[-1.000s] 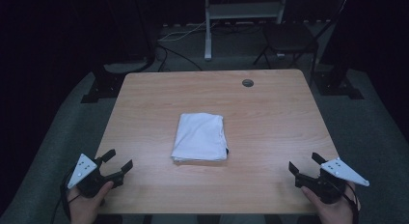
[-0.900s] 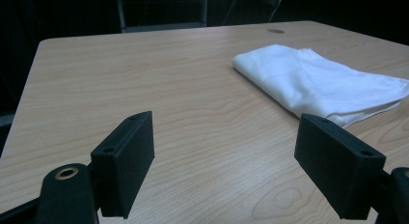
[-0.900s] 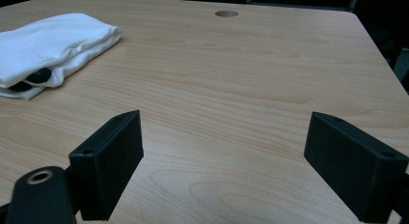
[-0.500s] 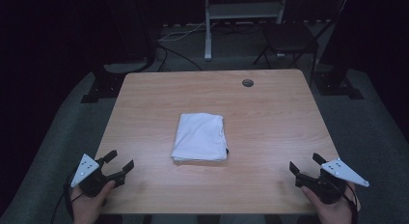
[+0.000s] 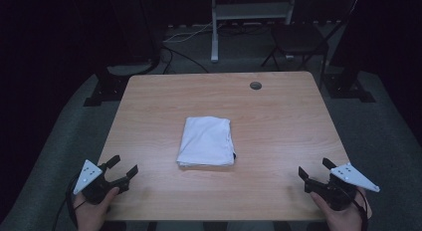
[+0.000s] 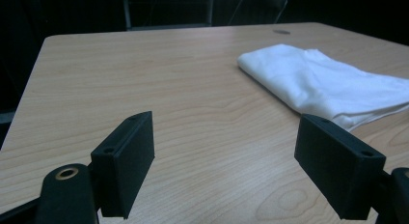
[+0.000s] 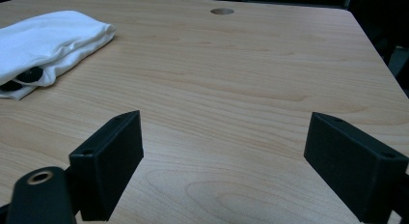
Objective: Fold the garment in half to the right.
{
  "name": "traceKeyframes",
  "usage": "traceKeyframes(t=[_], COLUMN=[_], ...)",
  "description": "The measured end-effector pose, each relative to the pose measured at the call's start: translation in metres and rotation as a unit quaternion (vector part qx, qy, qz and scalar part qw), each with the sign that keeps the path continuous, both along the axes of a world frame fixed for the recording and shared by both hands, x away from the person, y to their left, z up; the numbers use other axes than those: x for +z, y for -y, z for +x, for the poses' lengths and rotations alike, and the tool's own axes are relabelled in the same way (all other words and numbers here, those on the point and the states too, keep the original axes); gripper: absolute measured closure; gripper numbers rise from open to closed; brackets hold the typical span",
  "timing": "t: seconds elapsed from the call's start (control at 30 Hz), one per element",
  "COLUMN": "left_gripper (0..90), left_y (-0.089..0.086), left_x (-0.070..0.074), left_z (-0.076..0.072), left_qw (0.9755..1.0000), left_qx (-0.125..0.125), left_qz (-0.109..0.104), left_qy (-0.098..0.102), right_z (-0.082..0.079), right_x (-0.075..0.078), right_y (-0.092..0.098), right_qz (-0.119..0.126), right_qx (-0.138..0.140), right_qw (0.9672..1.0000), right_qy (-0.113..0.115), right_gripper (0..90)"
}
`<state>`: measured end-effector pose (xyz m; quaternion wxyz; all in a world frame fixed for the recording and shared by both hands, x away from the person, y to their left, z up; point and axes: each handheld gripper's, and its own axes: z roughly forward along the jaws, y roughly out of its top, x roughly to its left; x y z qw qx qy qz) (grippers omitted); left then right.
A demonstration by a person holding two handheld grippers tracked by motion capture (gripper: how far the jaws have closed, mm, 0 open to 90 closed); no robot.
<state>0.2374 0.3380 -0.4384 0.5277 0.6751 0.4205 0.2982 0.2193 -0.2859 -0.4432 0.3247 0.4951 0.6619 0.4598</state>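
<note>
A white folded cloth [image 5: 206, 141] lies flat near the middle of the wooden worktop [image 5: 278, 116], its long side running from 12 to 6 o'clock. At its near right corner a small dark bit pokes out from between the layers; in the right gripper view it shows as dark rounded shapes at the cloth's [image 7: 46, 38] open edge, too small to name.

The left gripper [image 5: 121, 169] sits at the 7 o'clock corner of the worktop, held in a hand [image 5: 92, 211] that comes in from the bottom edge. Its fingers [image 5: 114, 161] are spread wide and released, with nothing between them, pointing toward 1 o'clock. In the left gripper view the cloth [image 6: 328, 84] lies ahead at about 2 o'clock, well apart from the left gripper [image 6: 241, 159], with bare wood under the gap.

The right gripper [image 5: 316, 170] sits at the 5 o'clock corner, held in the other hand [image 5: 343, 216]. Its fingers [image 5: 304, 173] are also spread wide and released, empty, pointing toward 11 o'clock. In the right gripper view the cloth lies at about 10 o'clock, well apart from the right gripper [image 7: 224, 161].

A small round hole [image 5: 256, 85] sits in the worktop near its far edge, at about 1 o'clock from the cloth. Beyond the worktop, on the dark floor, stand a chair [image 5: 293, 39] and a grey stand [image 5: 215, 27].
</note>
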Motion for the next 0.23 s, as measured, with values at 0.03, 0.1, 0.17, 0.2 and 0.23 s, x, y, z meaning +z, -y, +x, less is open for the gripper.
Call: traceKeyframes(t=[0.03,0.1,0.17,0.2,0.23], left_gripper=[21.8,21.8,21.8,21.8,21.8], left_y=[-0.0009,-0.0008,-0.0005,-0.0005,0.0001], left_x=[0.0000,-0.0001,0.0000,0.0000,0.0000], left_z=[-0.0007,-0.0010,-0.0012,-0.0012,-0.0012], left_qw=[1.0000,1.0000,1.0000,1.0000,1.0000], left_qx=[0.002,0.003,0.003,0.003,0.002], left_qz=[-0.003,-0.004,0.001,0.001,0.002], left_qy=[0.002,0.004,0.004,0.004,0.004], right_z=[-0.0001,0.0000,-0.0002,-0.0002,-0.0003], right_x=[0.0000,0.0001,0.0001,0.0001,0.0001], right_y=[-0.0001,0.0000,0.0003,0.0003,0.0007], right_qz=[-0.001,-0.001,0.002,0.002,0.004], right_qx=[0.000,0.000,0.001,0.001,0.001], right_qw=[1.0000,1.0000,1.0000,1.0000,1.0000], right_qy=[0.000,0.000,0.000,0.000,0.001], right_gripper=[13.1,13.1,13.1,13.1,13.1])
